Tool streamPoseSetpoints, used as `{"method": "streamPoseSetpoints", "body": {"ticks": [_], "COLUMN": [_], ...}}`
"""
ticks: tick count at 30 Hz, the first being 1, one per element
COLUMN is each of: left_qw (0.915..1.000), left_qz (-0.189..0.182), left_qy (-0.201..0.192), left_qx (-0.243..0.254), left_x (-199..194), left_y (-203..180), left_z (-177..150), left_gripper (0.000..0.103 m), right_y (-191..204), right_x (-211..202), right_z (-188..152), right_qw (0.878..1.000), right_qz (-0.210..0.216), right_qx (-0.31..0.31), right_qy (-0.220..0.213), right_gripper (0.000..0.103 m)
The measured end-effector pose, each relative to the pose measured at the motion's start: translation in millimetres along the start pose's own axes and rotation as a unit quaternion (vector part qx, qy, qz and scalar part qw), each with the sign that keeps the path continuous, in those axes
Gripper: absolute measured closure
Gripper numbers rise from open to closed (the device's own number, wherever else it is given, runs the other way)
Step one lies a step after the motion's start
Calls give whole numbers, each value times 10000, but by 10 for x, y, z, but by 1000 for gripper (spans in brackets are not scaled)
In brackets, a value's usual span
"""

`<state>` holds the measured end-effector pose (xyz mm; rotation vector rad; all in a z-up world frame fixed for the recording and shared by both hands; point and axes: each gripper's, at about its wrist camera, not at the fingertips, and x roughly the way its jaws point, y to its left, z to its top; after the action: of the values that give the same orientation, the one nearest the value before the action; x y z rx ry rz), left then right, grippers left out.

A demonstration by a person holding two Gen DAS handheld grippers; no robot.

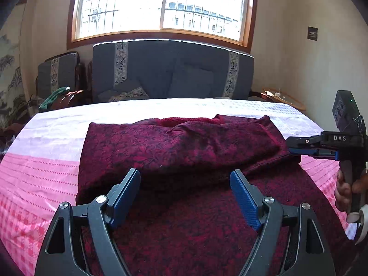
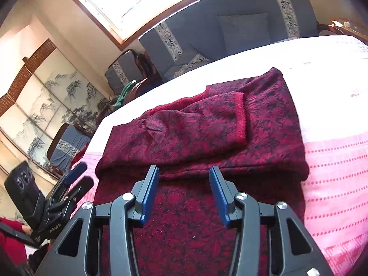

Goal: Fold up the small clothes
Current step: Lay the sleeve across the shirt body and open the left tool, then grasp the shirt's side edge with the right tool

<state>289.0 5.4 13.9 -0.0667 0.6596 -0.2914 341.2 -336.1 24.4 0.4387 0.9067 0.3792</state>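
A dark red patterned garment [image 1: 179, 147] lies on the bed, its far part folded over into a thick roll. It also shows in the right wrist view [image 2: 202, 133], with a sleeve cuff [image 2: 241, 117] lying on top. My left gripper [image 1: 186, 177] is open and empty, low over the garment's near part just before the fold. My right gripper [image 2: 184, 174] is open and empty at the fold's edge. It appears in the left wrist view [image 1: 296, 147] at the garment's right edge. The left gripper shows at the lower left of the right wrist view [image 2: 79, 174].
The bed has a pink and white checked sheet [image 1: 39, 172]. Behind it stand a grey sofa [image 1: 172, 69] with cushions, a window [image 1: 161, 7], a painted folding screen [image 2: 46, 105] at left and a small wooden side table [image 1: 285, 99] at right.
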Motion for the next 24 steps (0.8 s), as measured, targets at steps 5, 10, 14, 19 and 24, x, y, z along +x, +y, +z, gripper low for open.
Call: {"method": "streamPoseSetpoints", "body": {"ticks": [5,10,14,19,24], "left_qw": [9932,9873,9886,9928,9932], "left_qz": [-126,-128,-63,183,231], "left_qy": [281,357,380,344,279], "left_qx": [-1122,-1542,-1456,-1132,-1103], "left_x": [163,227,245,229,207], "left_y": [452,557,498,343,327], "left_z": [-299,-399,-407,-383,-380], "left_gripper": [23,23,23,23,23], "right_y": [-513,-603,-547,-426,-413], "right_x": [-35,298,544,595,196], "right_z": [343,494,459,463,498], "right_qw": [9970,9967,9963,9979,9992], "right_qz": [-50,-189,-253,-293,-200], "right_qx": [766,696,576,400,296], "right_qy": [-111,370,586,418,-178], "right_gripper": [59,59,60,95,96]}}
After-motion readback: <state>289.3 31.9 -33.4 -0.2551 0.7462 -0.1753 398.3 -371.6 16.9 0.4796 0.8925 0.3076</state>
